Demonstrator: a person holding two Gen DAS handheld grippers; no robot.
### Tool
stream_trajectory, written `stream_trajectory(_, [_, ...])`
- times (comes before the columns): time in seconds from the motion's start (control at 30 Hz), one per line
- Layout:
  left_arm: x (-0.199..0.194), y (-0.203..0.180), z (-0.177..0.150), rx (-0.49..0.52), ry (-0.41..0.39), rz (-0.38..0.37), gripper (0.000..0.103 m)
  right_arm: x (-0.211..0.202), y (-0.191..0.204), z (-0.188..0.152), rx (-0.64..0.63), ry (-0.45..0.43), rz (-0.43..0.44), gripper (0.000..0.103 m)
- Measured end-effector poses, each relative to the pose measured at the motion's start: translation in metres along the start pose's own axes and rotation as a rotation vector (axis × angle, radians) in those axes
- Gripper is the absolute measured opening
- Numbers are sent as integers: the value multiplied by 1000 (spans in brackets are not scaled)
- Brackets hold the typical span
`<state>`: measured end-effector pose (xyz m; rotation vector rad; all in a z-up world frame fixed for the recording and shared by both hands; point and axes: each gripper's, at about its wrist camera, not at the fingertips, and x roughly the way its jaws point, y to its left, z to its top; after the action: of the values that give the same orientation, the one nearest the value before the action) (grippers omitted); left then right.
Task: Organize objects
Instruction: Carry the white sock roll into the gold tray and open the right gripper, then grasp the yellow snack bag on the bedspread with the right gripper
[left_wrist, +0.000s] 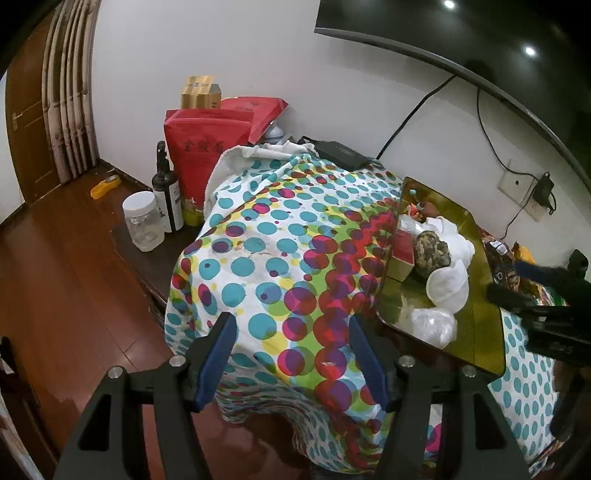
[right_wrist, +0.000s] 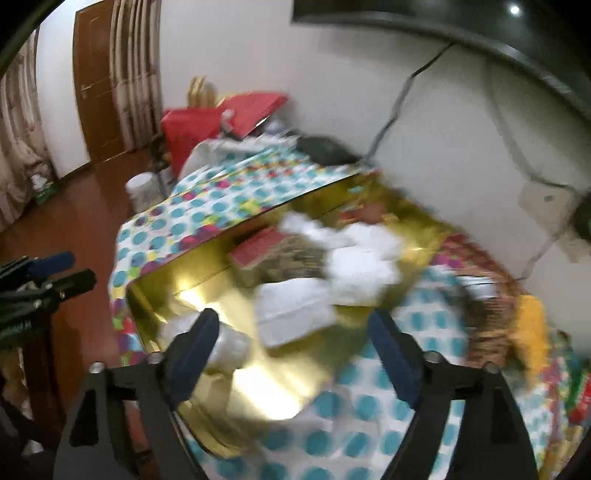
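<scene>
A shallow gold box (left_wrist: 476, 314) lies on a polka-dot cloth (left_wrist: 266, 266) and holds white cloths (left_wrist: 448, 284), a camouflage bundle (left_wrist: 432, 253), a red book (left_wrist: 402, 247) and a clear plastic bag (left_wrist: 430, 325). My left gripper (left_wrist: 291, 354) is open and empty above the cloth's near-left edge, left of the box. My right gripper (right_wrist: 291, 354) is open and empty above the gold box (right_wrist: 280, 384); this view is blurred. The white cloths (right_wrist: 362, 254) and red book (right_wrist: 258, 247) lie beyond it. The right gripper also shows at the right edge of the left wrist view (left_wrist: 535, 291).
Left of the cloth stand a clear jar (left_wrist: 142, 221), a dark spray bottle (left_wrist: 166, 192) and a red bag (left_wrist: 201, 155). A black device (left_wrist: 340, 153) lies by the wall. Snack packets (right_wrist: 517, 317) lie right of the box. Wooden floor (left_wrist: 74, 280) lies to the left.
</scene>
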<state>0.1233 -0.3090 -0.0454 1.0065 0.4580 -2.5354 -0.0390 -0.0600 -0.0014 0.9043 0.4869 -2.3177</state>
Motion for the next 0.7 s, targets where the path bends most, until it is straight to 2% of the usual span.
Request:
stream_trajectory(0.1, [-1, -13, 0, 37, 1, -14, 65, -21, -16, -16, 27, -35, -97, 83])
stream_trajectory(0.17, [-2, -25, 1, 68, 1, -37, 65, -16, -37, -22, 43, -42, -165, 84])
stream_trajectory(0.27, [-7, -48, 4, 116, -8, -83, 65, -17, -74, -39, 66, -19, -313, 84])
stream_trajectory(0.33, [-12, -71, 4, 169, -24, -111, 65, -23, -116, -60, 67, 15, -394, 84])
stream_trajectory(0.37, [-13, -83, 4, 200, -26, -124, 65, -11, -113, -58, 71, 34, -428, 84])
stream_trajectory(0.4, [-13, -96, 3, 229, -22, -139, 65, -19, -133, -71, 77, 52, -451, 84])
stream_trajectory(0.43, [-12, -112, 2, 258, -12, -155, 65, -18, -145, -79, 79, 69, -467, 84])
stream_trajectory(0.5, [-11, -141, -2, 299, 6, -208, 65, 0, -138, -75, 98, 98, -485, 84])
stream_trajectory(0.57, [-9, -168, -8, 337, 29, -250, 65, 0, -155, -88, 122, 117, -476, 84])
stream_trajectory(0.7, [-1, -215, -19, 409, 57, -307, 65, 22, -165, -85, 140, 119, -448, 85])
